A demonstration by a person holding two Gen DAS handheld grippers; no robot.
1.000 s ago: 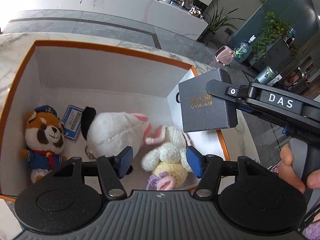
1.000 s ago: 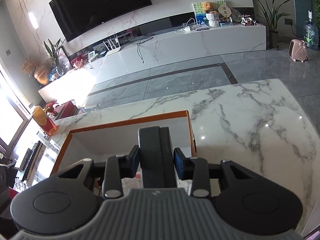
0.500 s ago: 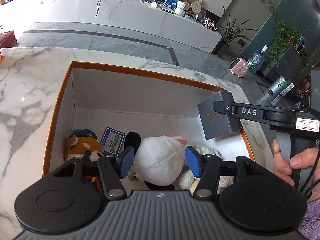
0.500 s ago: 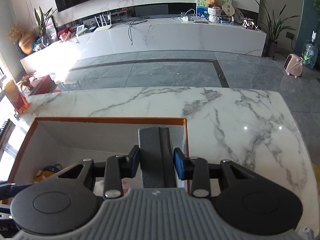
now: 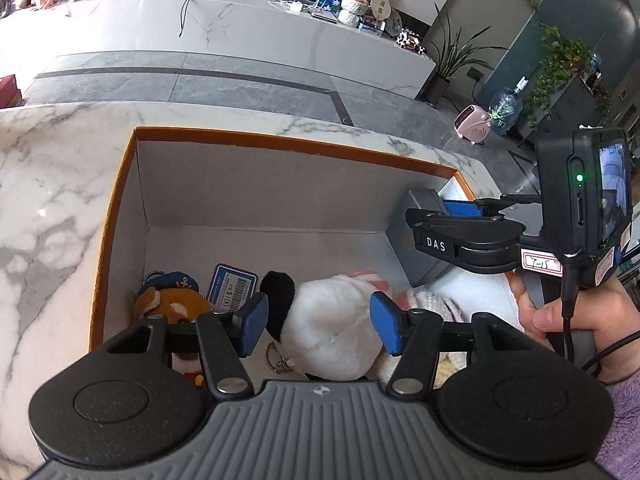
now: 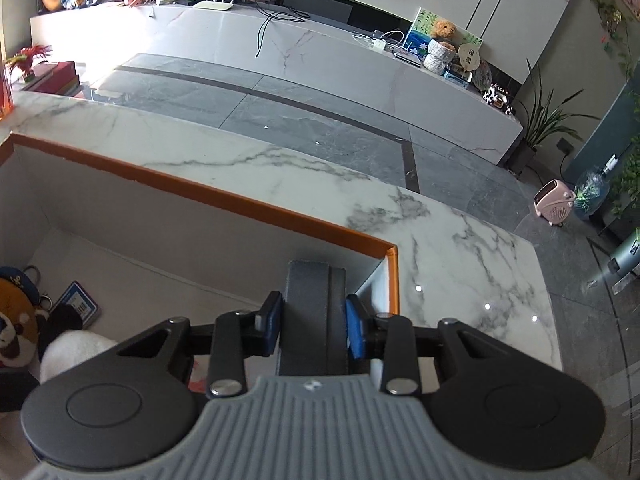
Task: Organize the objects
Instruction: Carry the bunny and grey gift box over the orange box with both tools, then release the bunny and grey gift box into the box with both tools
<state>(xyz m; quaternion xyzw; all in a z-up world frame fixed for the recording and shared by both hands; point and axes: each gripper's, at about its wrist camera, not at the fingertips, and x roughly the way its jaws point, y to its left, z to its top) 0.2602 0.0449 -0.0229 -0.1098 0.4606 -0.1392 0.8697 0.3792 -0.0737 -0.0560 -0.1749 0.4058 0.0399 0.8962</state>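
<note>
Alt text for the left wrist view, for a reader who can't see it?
The open left claw hovers over a white plush in an orange-rimmed box on a marble table. The right claw holds a grey box near the right wall.

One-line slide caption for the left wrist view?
Right gripper lowers a grey box into the orange-rimmed bin beside plush toys.

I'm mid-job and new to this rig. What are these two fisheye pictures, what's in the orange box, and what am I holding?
Each picture comes from a camera on a hand-held two-finger gripper, looking along its fingers. The left gripper is open, hovering over the orange-edged box on the marble table. Inside lie a red panda plush, a price tag and a white plush. The right gripper, also seen from the side in the left view, is shut on a dark grey box, held at the orange box's right end.
</note>
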